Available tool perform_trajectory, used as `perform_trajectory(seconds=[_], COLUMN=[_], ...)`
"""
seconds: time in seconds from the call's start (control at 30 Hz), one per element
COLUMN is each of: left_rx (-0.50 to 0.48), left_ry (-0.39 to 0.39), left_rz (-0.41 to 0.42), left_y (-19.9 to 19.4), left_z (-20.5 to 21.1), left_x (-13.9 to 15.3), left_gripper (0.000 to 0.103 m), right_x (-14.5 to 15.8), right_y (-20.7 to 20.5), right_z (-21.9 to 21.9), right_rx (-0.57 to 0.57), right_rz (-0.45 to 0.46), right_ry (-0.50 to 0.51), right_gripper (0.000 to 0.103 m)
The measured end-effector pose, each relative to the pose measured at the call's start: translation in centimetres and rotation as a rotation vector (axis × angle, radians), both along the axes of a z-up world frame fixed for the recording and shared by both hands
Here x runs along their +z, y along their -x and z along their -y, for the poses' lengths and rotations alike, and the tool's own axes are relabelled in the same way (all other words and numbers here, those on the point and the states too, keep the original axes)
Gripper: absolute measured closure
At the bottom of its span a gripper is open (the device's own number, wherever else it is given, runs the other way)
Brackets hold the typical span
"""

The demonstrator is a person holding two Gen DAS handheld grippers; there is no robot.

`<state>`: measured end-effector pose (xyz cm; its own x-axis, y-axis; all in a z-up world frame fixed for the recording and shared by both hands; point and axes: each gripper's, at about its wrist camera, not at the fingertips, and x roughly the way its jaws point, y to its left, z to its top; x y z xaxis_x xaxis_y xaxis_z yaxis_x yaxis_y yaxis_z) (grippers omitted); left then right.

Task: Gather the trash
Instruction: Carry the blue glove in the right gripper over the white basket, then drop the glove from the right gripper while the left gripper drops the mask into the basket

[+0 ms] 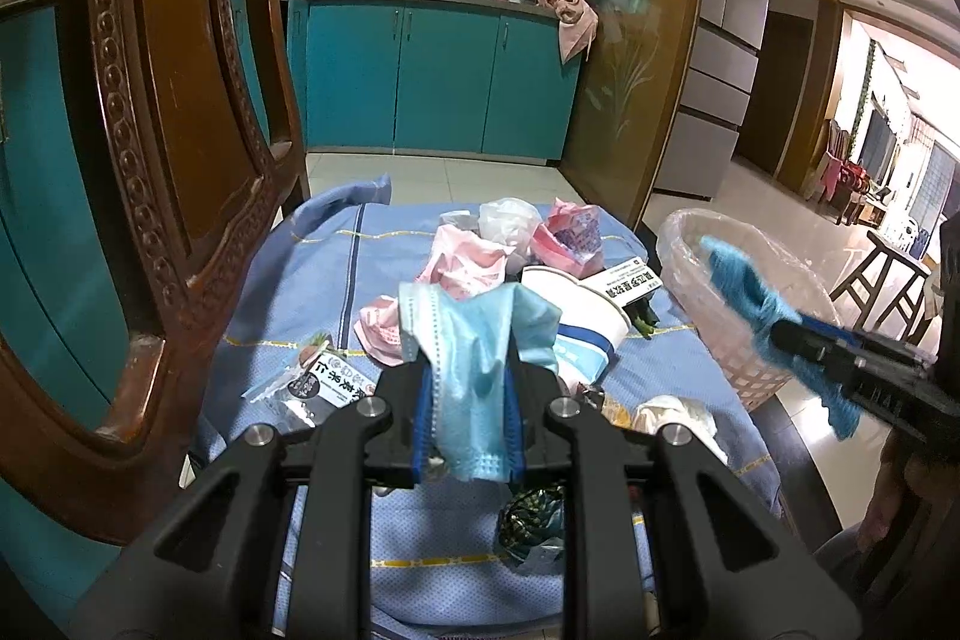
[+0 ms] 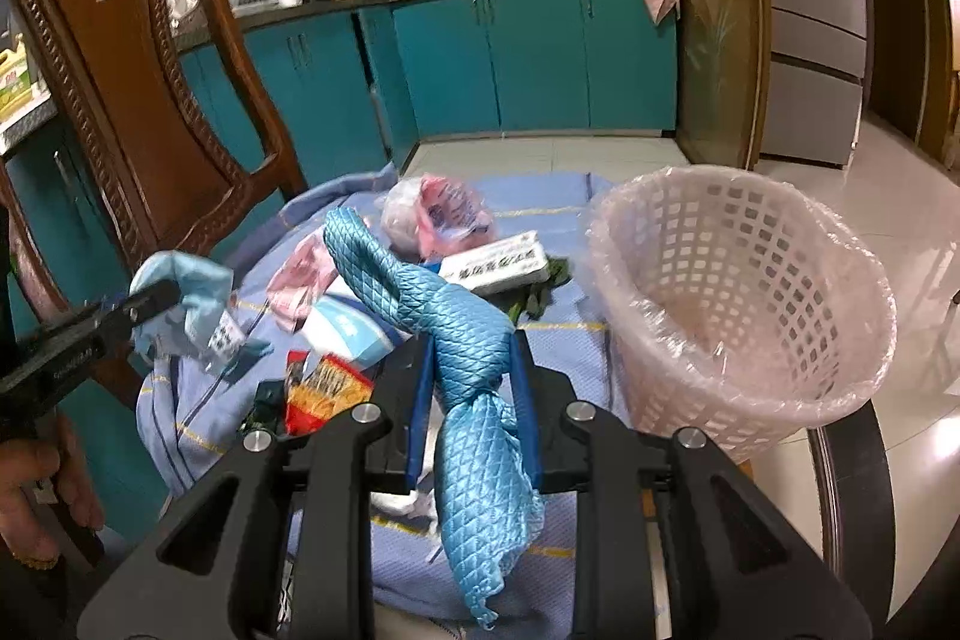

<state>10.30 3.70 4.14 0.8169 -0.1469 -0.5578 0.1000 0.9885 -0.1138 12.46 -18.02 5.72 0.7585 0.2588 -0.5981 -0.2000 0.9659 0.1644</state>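
Observation:
My left gripper [image 1: 468, 370] is shut on a light blue face mask [image 1: 474, 340] and holds it above the blue tablecloth [image 1: 312, 280]. My right gripper [image 2: 471, 370] is shut on a blue quilted cloth [image 2: 474, 400], lifted beside the pink lined waste basket [image 2: 744, 298]. In the left wrist view the right gripper [image 1: 786, 334] with its cloth [image 1: 738, 286] is at the basket [image 1: 690, 274]. In the right wrist view the left gripper [image 2: 150, 301] holds the mask [image 2: 186, 292] at the left. Trash lies on the cloth: a paper cup [image 1: 582, 316], pink wrappers [image 1: 462, 262], a white box [image 2: 498, 262], a red snack packet [image 2: 324, 388].
A carved wooden chair [image 1: 150, 130] stands close at the left of the table. Teal kitchen cabinets [image 1: 438, 76] and a stove with pots are behind. A wooden-framed glass panel [image 1: 630, 40] and a fridge [image 1: 726, 58] stand at the right. The table's dark edge [image 2: 840, 490] runs under the basket.

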Motion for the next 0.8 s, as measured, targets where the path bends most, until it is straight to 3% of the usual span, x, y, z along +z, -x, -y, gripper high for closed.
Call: perform_trajectory(seconds=[0.23, 0.33, 0.5, 0.53, 0.6, 0.63, 0.8], left_rx=[-0.004, -0.003, -0.002, -0.001, 0.0, -0.001, -0.011], left_ry=[0.009, 0.009, 0.006, 0.004, 0.002, 0.001, -0.014], left_rz=[-0.01, -0.013, -0.013, -0.014, -0.017, -0.02, -0.022], left_y=[-0.2, -0.3, -0.4, -0.3, -0.4, -0.5, -0.6], left_z=[0.0, 0.0, -0.1, 0.0, 0.0, 0.0, 0.4], left_x=[-0.2, -0.3, -0.3, -0.3, -0.4, -0.5, -0.7], left_gripper=[0.083, 0.083, 0.083, 0.083, 0.083, 0.083, 0.083], right_x=[2.2, 1.6, -0.6, -1.1, -2.1, -2.3, -0.5], right_y=[-2.6, -4.8, -8.0, -8.4, -9.0, -8.8, -6.0], right_z=[6.1, 9.3, 12.3, 12.5, 12.9, 12.8, 11.5], right_rx=[-0.217, -0.315, -0.385, -0.387, -0.39, -0.393, -0.404], right_rz=[0.115, 0.098, 0.029, 0.011, -0.034, -0.045, 0.056], right_ry=[0.006, 0.008, -0.002, -0.006, -0.025, -0.033, -0.001], right_gripper=[0.078, 0.078, 0.075, 0.073, 0.054, 0.051, 0.02])
